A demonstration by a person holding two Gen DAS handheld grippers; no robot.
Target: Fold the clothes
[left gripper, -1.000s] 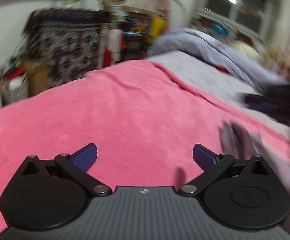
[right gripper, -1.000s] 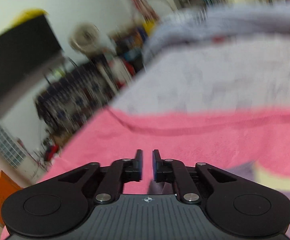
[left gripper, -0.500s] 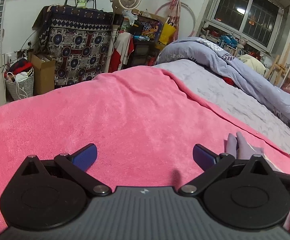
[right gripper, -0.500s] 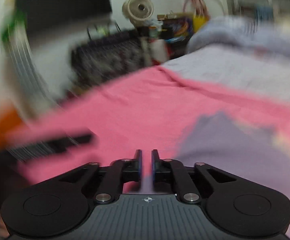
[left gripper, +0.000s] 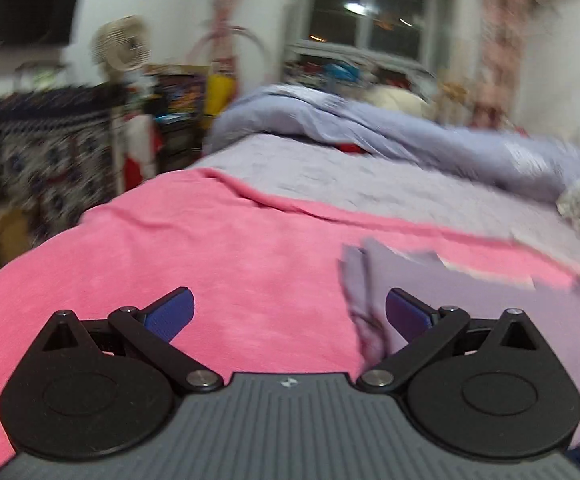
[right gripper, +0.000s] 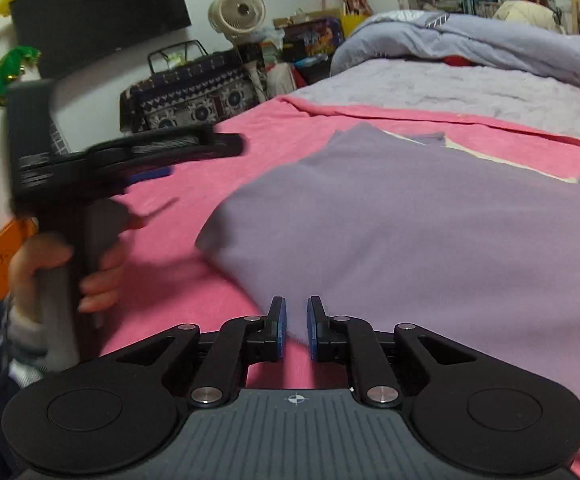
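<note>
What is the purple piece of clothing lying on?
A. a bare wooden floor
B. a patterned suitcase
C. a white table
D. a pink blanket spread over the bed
D: the purple garment lies flat on the pink blanket, which covers the near part of the bed, with pink showing around its edges in both views.
</note>
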